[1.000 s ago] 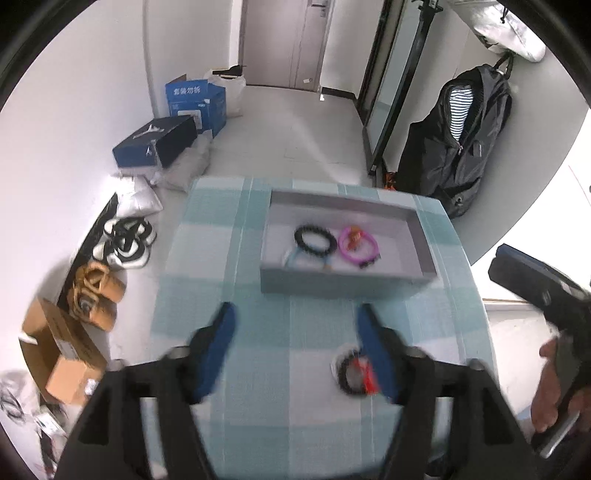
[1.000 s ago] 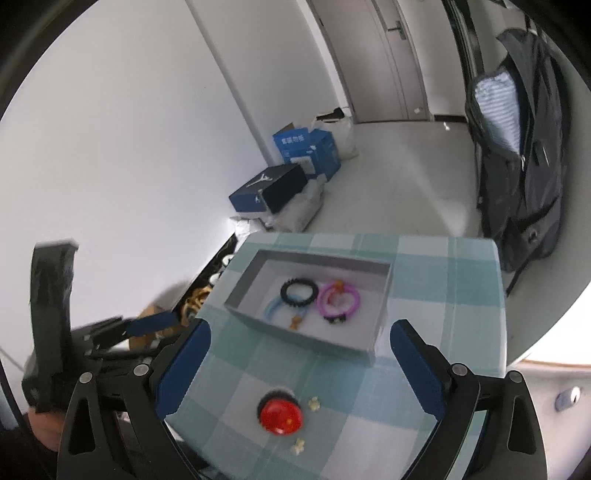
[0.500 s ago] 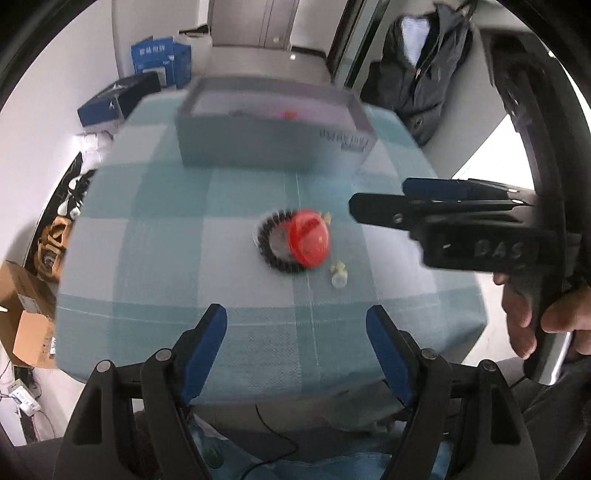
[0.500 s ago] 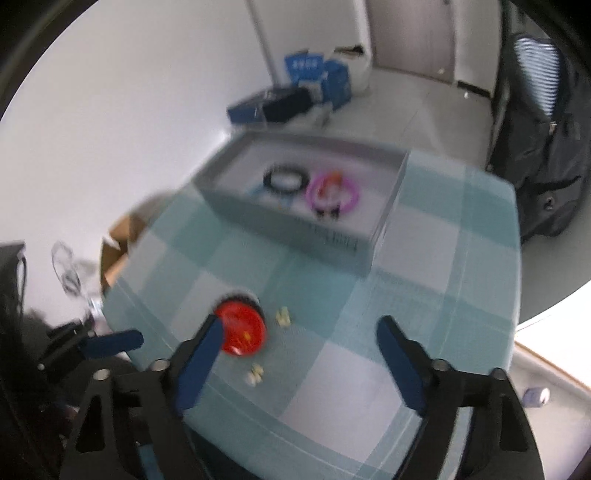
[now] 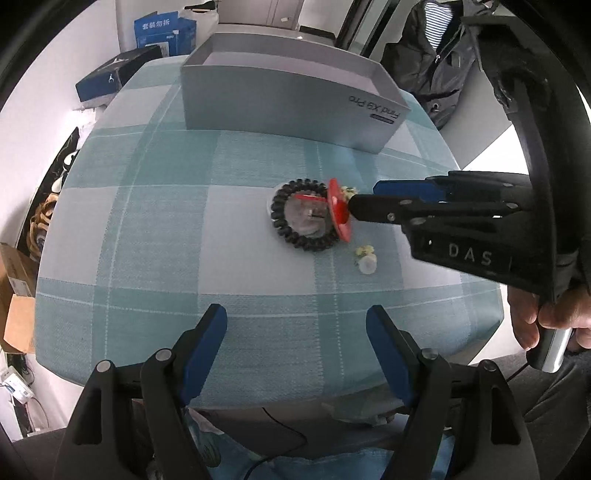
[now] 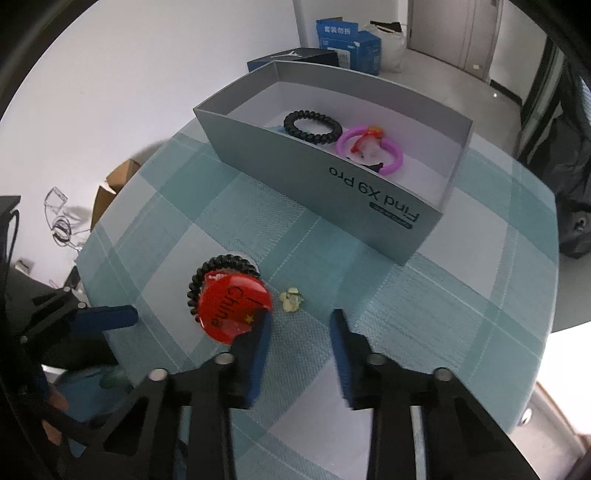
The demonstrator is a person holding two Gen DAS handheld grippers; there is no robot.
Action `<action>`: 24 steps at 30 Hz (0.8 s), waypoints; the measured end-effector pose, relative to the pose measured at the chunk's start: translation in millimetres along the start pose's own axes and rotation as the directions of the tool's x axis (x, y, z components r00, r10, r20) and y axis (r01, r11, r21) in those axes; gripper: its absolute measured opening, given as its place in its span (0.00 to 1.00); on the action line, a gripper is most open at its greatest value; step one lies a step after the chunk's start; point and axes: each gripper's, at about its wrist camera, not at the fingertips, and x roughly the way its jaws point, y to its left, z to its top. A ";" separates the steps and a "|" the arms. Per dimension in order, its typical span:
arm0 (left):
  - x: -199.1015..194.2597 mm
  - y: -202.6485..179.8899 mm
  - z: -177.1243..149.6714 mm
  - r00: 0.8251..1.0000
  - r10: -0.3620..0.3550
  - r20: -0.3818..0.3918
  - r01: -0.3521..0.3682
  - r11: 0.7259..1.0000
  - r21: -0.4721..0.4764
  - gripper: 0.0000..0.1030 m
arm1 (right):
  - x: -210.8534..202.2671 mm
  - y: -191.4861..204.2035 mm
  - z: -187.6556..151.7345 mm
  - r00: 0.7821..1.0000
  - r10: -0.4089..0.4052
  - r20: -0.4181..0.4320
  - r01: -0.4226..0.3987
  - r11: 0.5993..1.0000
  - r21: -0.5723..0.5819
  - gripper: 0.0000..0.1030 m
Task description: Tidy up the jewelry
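Note:
A black coil bracelet (image 5: 301, 218) (image 6: 218, 271) lies on the checked tablecloth with a red round badge (image 5: 338, 214) (image 6: 232, 308) tilted up on edge over it. My right gripper (image 6: 299, 325) (image 5: 364, 201) is open; its left finger touches the badge's rim, and the jaws do not close on it. Two small yellowish earrings lie by it, one (image 6: 291, 300) between my right fingers' tips, one (image 5: 365, 260) nearer the table edge. My left gripper (image 5: 295, 325) is open and empty, low at the table's front edge.
A grey box (image 6: 332, 173) (image 5: 288, 107) stands at the back, holding a black coil bracelet (image 6: 314, 125) and a purple bracelet (image 6: 369, 149). Beyond the table are blue boxes (image 5: 162, 29), a dark backpack (image 5: 436, 62) and cardboard (image 5: 14, 295) on the floor.
My right gripper has come in low from the right and narrowed its jaws; its finger has tipped the red badge up on edge. My left gripper has drawn slightly closer to the table.

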 end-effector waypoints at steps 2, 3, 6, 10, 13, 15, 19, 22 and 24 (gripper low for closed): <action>0.2 2.8 0.2 1.000 -0.003 0.004 0.003 1.000 -0.006 0.72 | 0.9 -0.4 1.6 1.000 -0.011 0.003 0.011 1.000 -0.006 0.26; 0.4 2.9 0.8 1.000 -0.005 0.001 0.005 1.000 -0.006 0.72 | 1.5 0.2 2.0 1.000 -0.015 0.002 0.015 1.000 -0.012 0.25; 1.5 0.5 -3.4 1.000 -0.009 -0.003 0.009 1.000 -0.005 0.72 | 4.1 5.9 4.8 1.000 -0.031 0.007 0.031 0.999 -0.031 0.24; 3.4 0.0 -4.0 1.000 -0.013 -0.007 0.013 1.000 0.006 0.72 | 8.2 18.0 6.8 0.999 -0.047 0.006 0.047 0.996 -0.074 0.22; 3.5 -3.8 -5.3 1.000 -0.012 -0.005 0.012 1.000 0.022 0.72 | 10.3 27.2 7.6 0.997 -0.082 0.008 0.083 0.989 -0.120 0.21; 3.2 -5.6 -5.9 1.000 0.007 0.001 -0.007 1.000 0.027 0.72 | 10.4 30.2 7.8 0.996 -0.084 0.007 0.084 0.988 -0.132 0.11; 5.1 -8.4 -5.2 1.000 0.009 0.005 -0.009 1.000 0.025 0.72 | 11.8 36.1 5.9 0.994 -0.113 0.015 0.113 0.983 -0.148 0.11; 4.5 -10.4 -4.4 1.000 -0.031 0.002 0.031 0.999 0.014 0.72 | 10.3 35.5 5.3 0.994 -0.106 0.011 0.107 0.985 -0.134 0.11; 3.9 -13.1 -5.7 0.998 -0.061 -0.001 0.061 0.998 0.016 0.72 | 2.0 31.3 7.5 0.995 -0.091 0.030 0.094 0.990 -0.102 0.11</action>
